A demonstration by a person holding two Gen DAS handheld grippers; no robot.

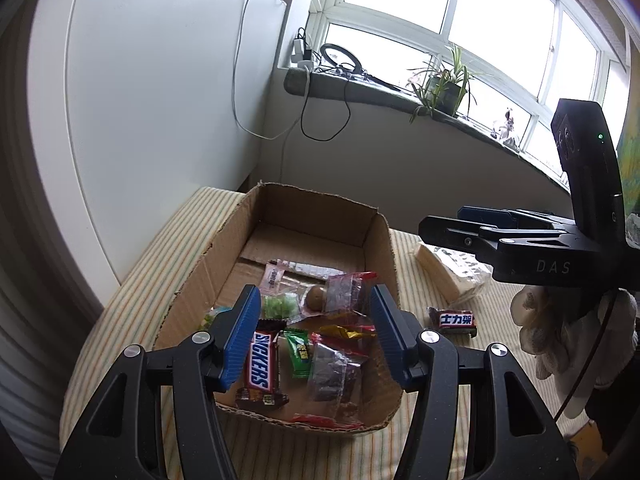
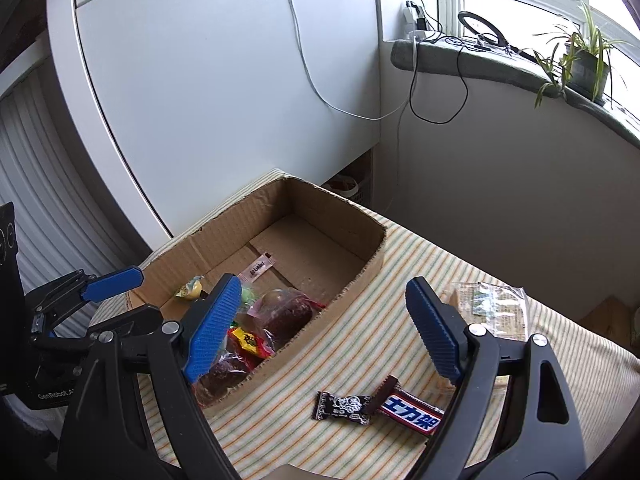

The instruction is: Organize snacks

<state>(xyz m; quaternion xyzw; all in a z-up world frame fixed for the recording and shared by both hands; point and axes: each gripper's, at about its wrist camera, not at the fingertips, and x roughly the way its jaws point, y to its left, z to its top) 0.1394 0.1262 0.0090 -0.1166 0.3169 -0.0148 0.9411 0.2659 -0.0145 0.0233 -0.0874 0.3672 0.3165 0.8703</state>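
Just above the cardboard box [image 1: 224, 240], the left gripper [image 1: 312, 336] hangs spread wide and empty over the wrapped snacks [image 1: 336, 360] inside. Meanwhile the right gripper [image 2: 320, 332], also parted and empty, hovers over the striped cloth [image 2: 320, 364] near a Snickers bar [image 2: 412, 416] lying outside the box.

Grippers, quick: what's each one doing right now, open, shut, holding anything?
Left gripper: open, empty, hovering over the snacks in the cardboard box.
Right gripper: open, empty, above the striped cloth near the Snickers bar.
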